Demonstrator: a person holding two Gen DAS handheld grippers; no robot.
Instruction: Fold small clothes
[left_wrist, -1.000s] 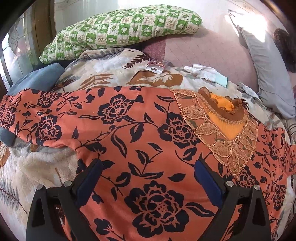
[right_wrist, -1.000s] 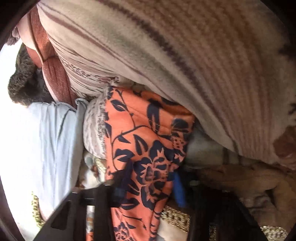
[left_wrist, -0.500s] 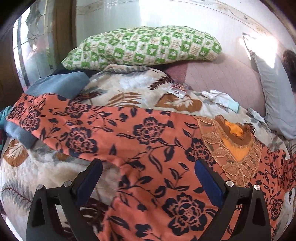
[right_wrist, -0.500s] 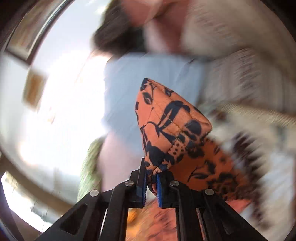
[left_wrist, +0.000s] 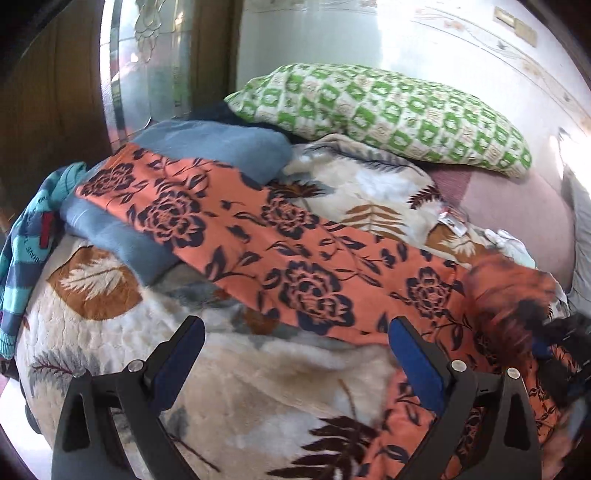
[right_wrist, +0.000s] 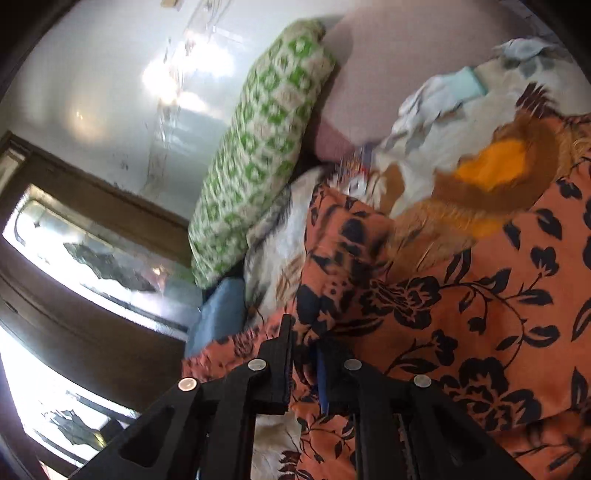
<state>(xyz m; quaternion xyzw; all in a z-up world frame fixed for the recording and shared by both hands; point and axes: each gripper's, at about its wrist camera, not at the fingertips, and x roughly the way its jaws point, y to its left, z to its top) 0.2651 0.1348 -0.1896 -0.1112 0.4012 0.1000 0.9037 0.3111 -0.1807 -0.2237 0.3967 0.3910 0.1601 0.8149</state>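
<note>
An orange garment with dark blue flowers (left_wrist: 295, 266) lies spread across the leaf-print blanket (left_wrist: 229, 387) on the bed, one sleeve stretched to the left. My left gripper (left_wrist: 295, 354) is open and empty, hovering above the blanket just below that sleeve. My right gripper (right_wrist: 303, 365) is shut on a fold of the same garment (right_wrist: 461, 314) and carries it over the body of the garment near the gold neckline (right_wrist: 495, 166). In the left wrist view the right gripper (left_wrist: 561, 350) shows blurred at the right edge.
A green checked pillow (left_wrist: 388, 114) lies at the head of the bed by the wall. A folded blue cloth (left_wrist: 207, 147) lies under the sleeve. A striped teal garment (left_wrist: 33, 221) hangs at the left edge. A wooden-framed glass door (right_wrist: 92, 258) stands behind.
My right gripper has swung the pinched sleeve over toward the garment's middle. My left gripper has drawn back and left, off the garment, so the left sleeve now lies ahead of it.
</note>
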